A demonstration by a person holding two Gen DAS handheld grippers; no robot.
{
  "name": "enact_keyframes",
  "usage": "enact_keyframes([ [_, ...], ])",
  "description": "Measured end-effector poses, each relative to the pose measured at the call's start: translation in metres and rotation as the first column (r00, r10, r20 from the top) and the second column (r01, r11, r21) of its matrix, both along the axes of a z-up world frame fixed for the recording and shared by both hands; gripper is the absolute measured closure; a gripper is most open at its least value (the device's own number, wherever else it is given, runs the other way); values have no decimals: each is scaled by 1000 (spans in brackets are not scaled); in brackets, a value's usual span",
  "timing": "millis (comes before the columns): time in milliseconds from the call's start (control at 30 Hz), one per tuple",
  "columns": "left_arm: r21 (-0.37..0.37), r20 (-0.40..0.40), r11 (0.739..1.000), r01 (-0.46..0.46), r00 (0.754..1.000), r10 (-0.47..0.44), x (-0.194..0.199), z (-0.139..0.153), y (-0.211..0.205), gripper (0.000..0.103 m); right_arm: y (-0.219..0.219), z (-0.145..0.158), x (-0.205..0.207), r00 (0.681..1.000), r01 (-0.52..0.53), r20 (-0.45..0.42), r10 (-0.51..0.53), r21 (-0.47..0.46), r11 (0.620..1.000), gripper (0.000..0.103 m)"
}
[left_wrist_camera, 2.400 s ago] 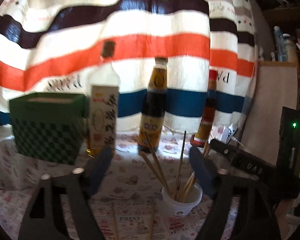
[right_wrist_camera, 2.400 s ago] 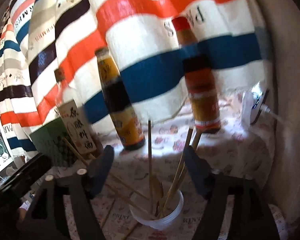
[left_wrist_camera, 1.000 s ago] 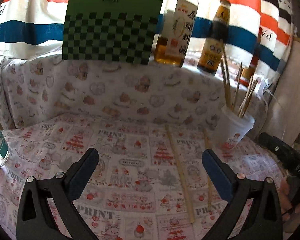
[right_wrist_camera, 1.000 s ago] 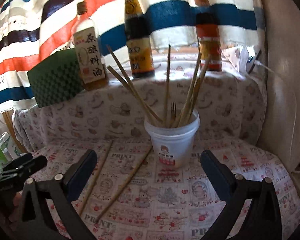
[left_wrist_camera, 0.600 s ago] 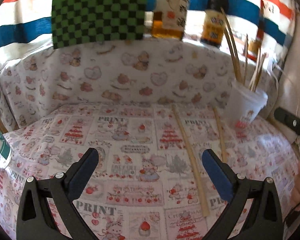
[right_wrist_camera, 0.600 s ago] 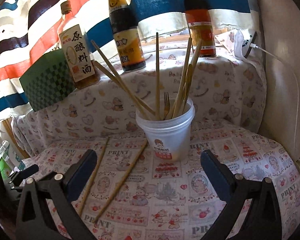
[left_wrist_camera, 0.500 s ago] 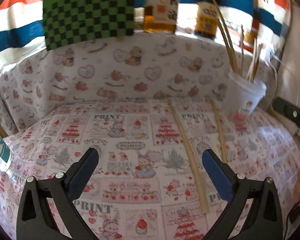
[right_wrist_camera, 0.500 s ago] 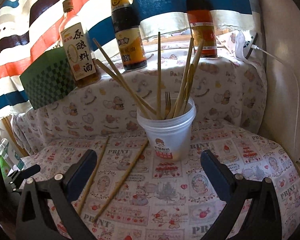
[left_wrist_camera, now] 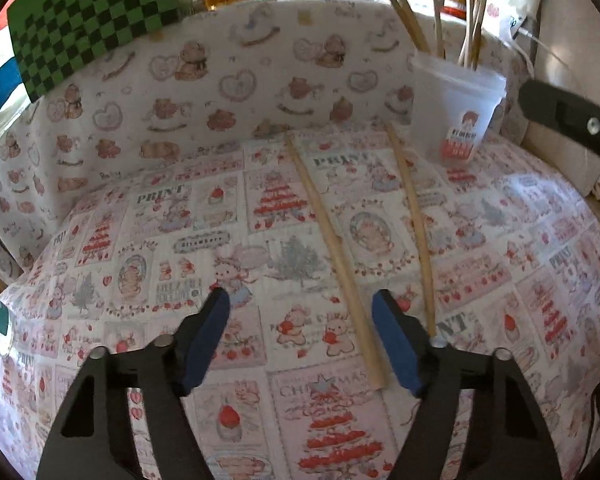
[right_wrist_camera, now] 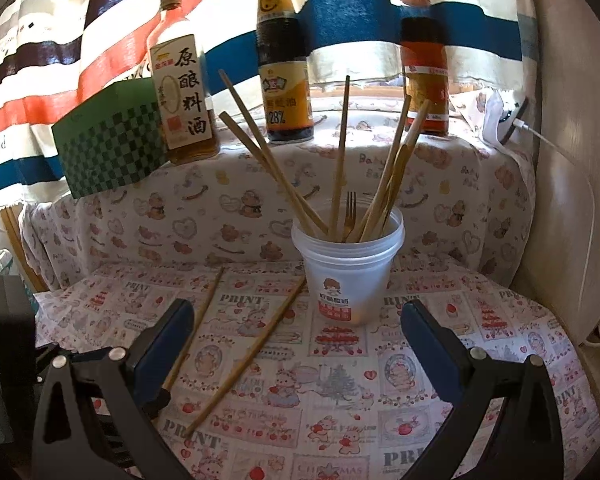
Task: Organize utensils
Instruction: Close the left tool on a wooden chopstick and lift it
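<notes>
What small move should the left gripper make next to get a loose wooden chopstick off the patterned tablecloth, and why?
Probably ease the left gripper slightly lower, letting its closing jaws meet on the nearer wooden chopstick. That stick lies flat between the blue pads, not yet pinched. A second loose chopstick lies outside them, and the white plastic cup already holds the others.
</notes>
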State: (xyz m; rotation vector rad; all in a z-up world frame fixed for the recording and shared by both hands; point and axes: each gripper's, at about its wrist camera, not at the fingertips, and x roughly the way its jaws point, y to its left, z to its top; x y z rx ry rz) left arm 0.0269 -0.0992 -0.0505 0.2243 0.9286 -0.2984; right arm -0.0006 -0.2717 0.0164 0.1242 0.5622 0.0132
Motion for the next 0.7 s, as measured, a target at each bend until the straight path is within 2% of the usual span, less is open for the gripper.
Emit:
enact_keyframes([
  [133, -47, -45, 999, 3, 999, -5, 2, -1, 4, 56, 2, 0, 0, 1000, -2, -1, 2, -13, 1000, 0],
  [167, -42, -42, 999, -2, 999, 0, 2, 0, 4, 59, 2, 0, 0, 1000, -3, -3, 3, -12, 1000, 0],
  [233, -46, -40, 999, -12, 999, 11, 3, 1, 6, 72, 2, 0, 0, 1000, 0, -6, 0, -11, 1000, 0],
  [333, -54, -42, 998, -36, 999, 33, 5, 1, 11, 84, 1, -2, 2, 1000, 5, -13, -5, -12, 1000, 0],
  [567, -56, -41, 997, -46, 998, 43, 5, 1, 14, 85, 0, -4, 4, 999, 14, -30, -14, -15, 1000, 0],
  [600, -52, -40, 998, -43, 998, 41, 5, 1, 14, 87, 0, -4, 5, 999, 14, -31, -15, -16, 1000, 0],
  [633, -52, -43, 998, -32, 999, 30, 6, 0, 12, 95, 0, -5, 5, 999, 15, -33, -15, -16, 1000, 0],
  [700, -62, -55, 998, -19, 998, 16, 6, -1, 10, 97, 0, -5, 6, 999, 15, -37, -16, -19, 1000, 0],
])
